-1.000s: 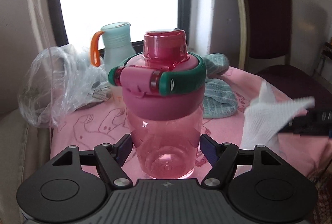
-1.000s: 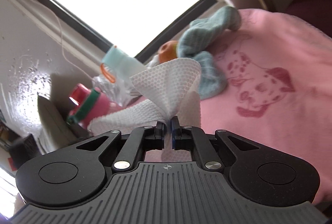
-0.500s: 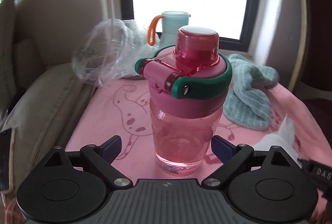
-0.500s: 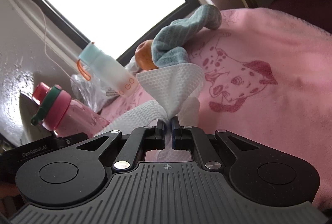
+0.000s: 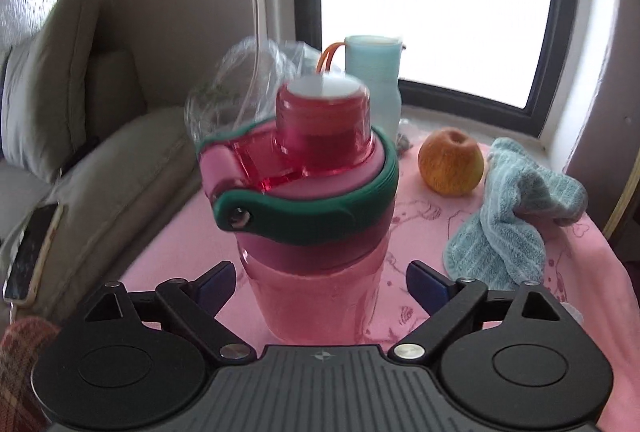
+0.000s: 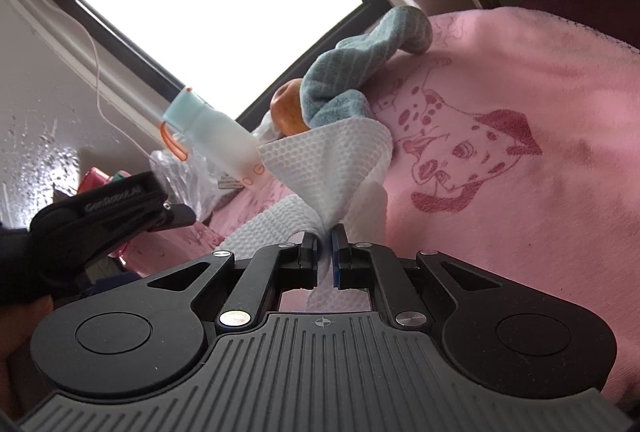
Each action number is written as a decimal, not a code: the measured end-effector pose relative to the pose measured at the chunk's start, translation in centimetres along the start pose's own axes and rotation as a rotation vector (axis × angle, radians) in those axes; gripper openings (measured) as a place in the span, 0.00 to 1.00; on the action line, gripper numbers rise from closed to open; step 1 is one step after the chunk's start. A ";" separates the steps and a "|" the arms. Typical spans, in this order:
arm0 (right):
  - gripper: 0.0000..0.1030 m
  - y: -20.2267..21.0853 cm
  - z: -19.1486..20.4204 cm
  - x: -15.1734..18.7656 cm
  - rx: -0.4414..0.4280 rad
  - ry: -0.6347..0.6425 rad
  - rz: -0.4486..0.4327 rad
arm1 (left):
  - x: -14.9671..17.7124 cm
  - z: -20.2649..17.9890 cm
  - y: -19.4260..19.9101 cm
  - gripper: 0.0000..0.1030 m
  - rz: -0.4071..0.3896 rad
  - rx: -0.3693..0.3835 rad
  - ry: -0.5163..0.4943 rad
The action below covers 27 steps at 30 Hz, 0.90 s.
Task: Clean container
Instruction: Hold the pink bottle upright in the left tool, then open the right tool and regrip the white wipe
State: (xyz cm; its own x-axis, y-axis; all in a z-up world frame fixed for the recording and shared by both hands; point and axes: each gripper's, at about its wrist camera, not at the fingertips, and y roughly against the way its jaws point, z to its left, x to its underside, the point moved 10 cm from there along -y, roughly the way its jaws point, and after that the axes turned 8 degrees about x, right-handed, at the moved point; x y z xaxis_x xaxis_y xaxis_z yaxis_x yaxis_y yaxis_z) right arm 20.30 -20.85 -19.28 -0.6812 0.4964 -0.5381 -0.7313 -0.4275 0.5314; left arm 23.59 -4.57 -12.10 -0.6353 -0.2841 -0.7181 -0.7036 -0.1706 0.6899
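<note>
two grippers share the work. the left gripper is spread either side of the pink bottle, low on its body, with a gap showing between each pad and the plastic; its jaws have just been closing in from wider, with the bottle between them but not yet pressed. the right gripper is pressed together on a bunched white wipe that fans out ahead of its tips.

the bottle stands upright on the pink cloth, in front of the blue bottle and a plastic bag, with an apple and a teal towel off to one side. its flip cap and green carry loop are on.

the step in hand looks to be steadying the bottle so it can be wiped. to do it well, i would close the left pads evenly on the lower body, square to it, below the lid band, so the bottle does not twist or skid on the soft cloth. the wall is smooth plastic, so a firm hold is likely needed, but not one that bows it. keep it upright. then bring the wipe in from the free side and stroke the lid and shoulder, keeping the pinch tight so the wipe does not slip out. watch the bag and blue bottle behind; a push could tip them.
</note>
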 end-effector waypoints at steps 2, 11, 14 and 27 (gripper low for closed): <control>0.10 0.0 0.0 0.0 -0.001 -0.004 0.001 | -0.1 0.4 -0.1 0.68 0.001 0.021 0.017; 0.10 -0.1 0.0 0.1 0.011 0.005 0.009 | -0.4 1.5 -0.3 0.69 0.020 0.234 -0.154; 0.10 -0.1 0.0 0.2 0.018 0.007 0.011 | 0.0 2.0 -0.1 0.69 0.011 0.339 -0.243; 0.10 0.3 0.6 0.2 0.071 0.084 -0.034 | 3.3 5.5 3.2 0.69 -0.098 0.709 -0.556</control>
State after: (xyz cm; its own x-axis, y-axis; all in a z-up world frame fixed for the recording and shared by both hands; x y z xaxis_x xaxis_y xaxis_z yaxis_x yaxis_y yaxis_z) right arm 19.96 -20.40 -18.81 -0.6590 0.4430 -0.6079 -0.7516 -0.3552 0.5558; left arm 17.45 -0.87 -12.80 -0.4949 0.2295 -0.8381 -0.6767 0.5032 0.5374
